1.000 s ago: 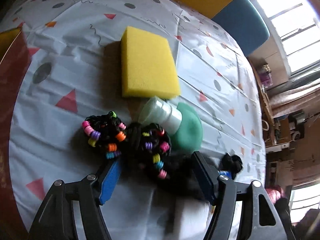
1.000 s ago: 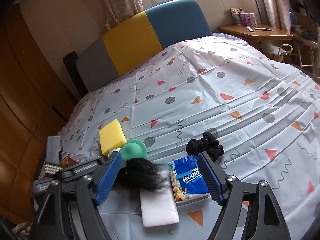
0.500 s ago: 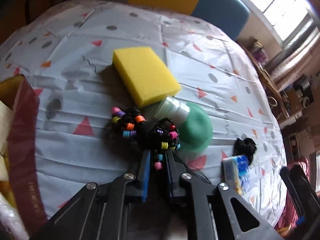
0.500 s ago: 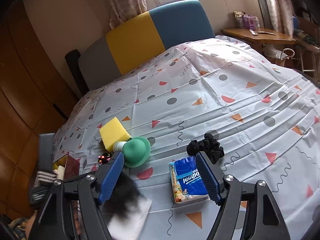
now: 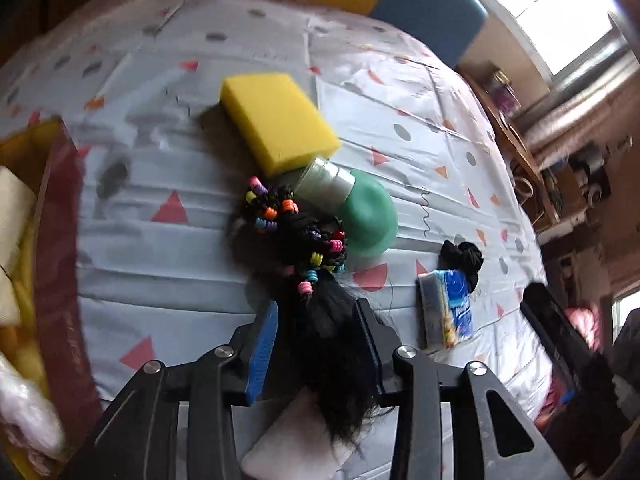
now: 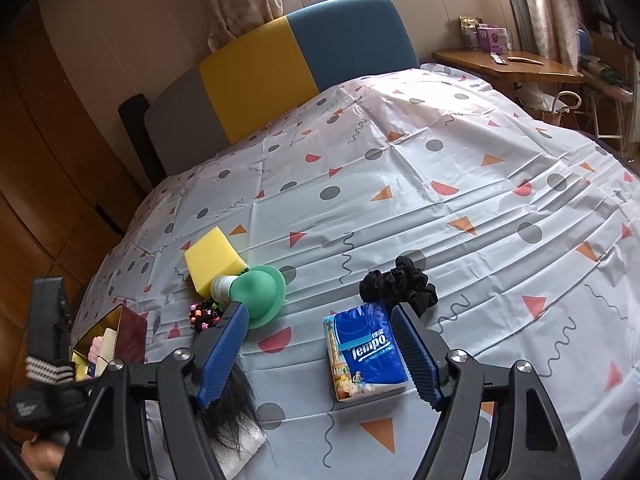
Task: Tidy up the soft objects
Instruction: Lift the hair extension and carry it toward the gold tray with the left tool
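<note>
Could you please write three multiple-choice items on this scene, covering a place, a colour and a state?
1. Where does the black scrunchie lie?
A. beyond the Tempo tissue pack
B. on the yellow sponge
C. in the red box

2. What colour is the cap on the green silicone bottle?
A. red
B. white
C. black

3. How is the left gripper?
A. wide open, empty
B. out of view
C. closed around the black hairpiece

Answers: 1 A, it touches the pack's far edge; 2 B, the cap is whitish; 3 C, hair fills the space between the fingers.
</note>
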Available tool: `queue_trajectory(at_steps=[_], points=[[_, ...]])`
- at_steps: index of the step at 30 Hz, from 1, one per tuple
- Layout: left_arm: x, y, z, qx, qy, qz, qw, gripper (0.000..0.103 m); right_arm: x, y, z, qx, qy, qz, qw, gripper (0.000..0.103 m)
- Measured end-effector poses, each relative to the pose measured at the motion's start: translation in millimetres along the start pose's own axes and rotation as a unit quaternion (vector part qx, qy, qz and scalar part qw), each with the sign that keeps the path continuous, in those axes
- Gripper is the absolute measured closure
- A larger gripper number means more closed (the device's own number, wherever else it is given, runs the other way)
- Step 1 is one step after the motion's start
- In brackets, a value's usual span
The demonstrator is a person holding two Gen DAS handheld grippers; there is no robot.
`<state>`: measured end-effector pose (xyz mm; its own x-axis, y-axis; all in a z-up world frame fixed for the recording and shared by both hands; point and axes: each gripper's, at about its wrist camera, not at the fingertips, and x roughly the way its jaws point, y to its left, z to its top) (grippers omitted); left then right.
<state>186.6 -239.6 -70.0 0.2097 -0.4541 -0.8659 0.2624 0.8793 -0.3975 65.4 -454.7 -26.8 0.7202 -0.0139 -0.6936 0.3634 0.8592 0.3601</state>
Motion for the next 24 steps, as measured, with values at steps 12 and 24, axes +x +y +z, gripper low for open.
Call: queue_trajectory(at_steps=[12,24], points=[[47,-22,16,0.022,0.025,0.064,0.9974,0.060,7,3,0,0.000,0.016,0.011,1.000,0.027],[-30,-28,10,0.089,-0.055,-0.024,0.9943,0.091,20,4,-5,0.001,0.048,0.027,0.998,0.028]])
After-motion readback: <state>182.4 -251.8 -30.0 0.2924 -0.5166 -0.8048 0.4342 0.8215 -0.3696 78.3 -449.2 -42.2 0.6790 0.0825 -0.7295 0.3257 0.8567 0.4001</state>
